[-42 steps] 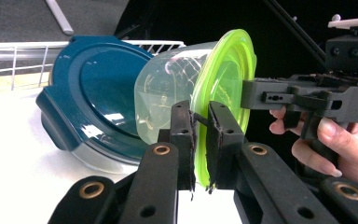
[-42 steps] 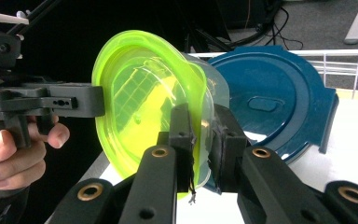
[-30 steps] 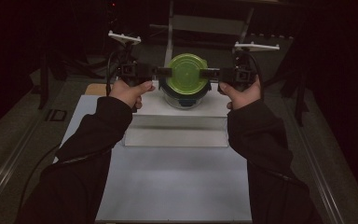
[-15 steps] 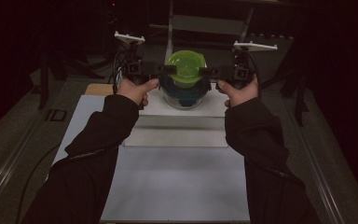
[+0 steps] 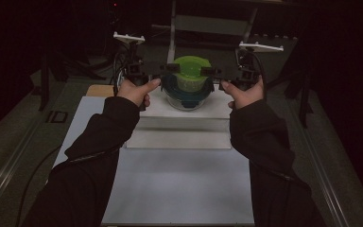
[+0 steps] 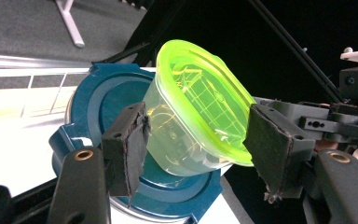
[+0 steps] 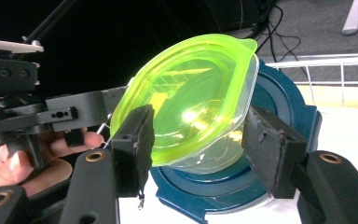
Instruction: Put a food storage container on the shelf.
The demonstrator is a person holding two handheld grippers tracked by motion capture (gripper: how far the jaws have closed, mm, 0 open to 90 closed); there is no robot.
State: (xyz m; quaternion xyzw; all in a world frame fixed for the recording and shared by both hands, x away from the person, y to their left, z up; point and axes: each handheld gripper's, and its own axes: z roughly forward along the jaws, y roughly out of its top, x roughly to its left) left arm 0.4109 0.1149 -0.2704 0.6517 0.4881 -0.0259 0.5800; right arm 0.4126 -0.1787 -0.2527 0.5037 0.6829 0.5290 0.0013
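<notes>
A clear tub with a yellow-green lid (image 5: 189,71) (image 6: 200,107) (image 7: 191,93) rests tilted on a round container with a dark blue lid (image 5: 186,94) (image 6: 102,93) (image 7: 279,98). Both stand on a white raised platform (image 5: 179,111). My left gripper (image 5: 168,71) (image 6: 198,140) reaches in from the left and my right gripper (image 5: 212,72) (image 7: 200,144) from the right. Each straddles the green-lidded tub. Both pairs of jaws have just been opening, with the tub between them. The pads (image 6: 270,144) (image 7: 265,149) stand beside the tub without squeezing it.
The platform sits at the far end of a white sheet (image 5: 179,189) on a grey table. A metal stand (image 5: 172,28) rises behind the containers. Rails run along both table sides, and cables trail at the far left.
Both hands stay in place on either side of the containers. The green-lidded tub has shifted slightly between the jaw tips and now sits a little lower on the blue lid.
</notes>
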